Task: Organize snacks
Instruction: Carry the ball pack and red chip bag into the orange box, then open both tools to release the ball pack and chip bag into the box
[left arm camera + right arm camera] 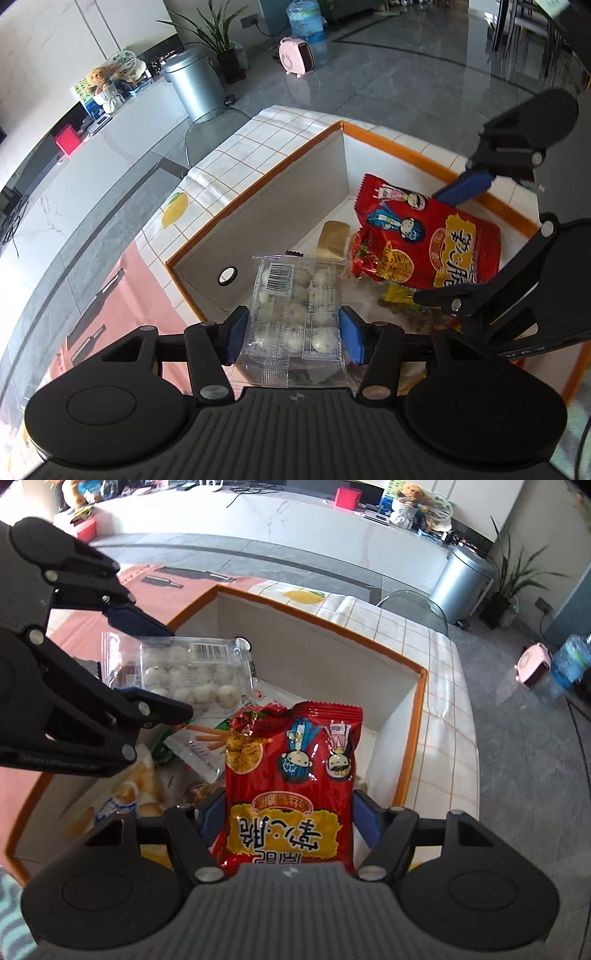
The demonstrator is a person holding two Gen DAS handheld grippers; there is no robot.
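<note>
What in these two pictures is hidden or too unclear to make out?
- Left wrist view: the snacks low in the orange-rimmed box are covered by the red snack bag and the right gripper.
- Right wrist view: the clear pack of white balls is partly covered by the left gripper.
- Both views: the small print on the clear pack is too fine to read.

The clear pack of white balls (pixel 295 310) is sitting between the pads of the left gripper (pixel 293 332), over the near end of the box (pixel 258 195). The noodle snack bag (pixel 291 786) is sitting in the right gripper (pixel 284 823), to the right of that pack, above other snacks (pixel 195 746) lying inside the box. The box is resting on the checked cloth (pixel 236 147).
</note>
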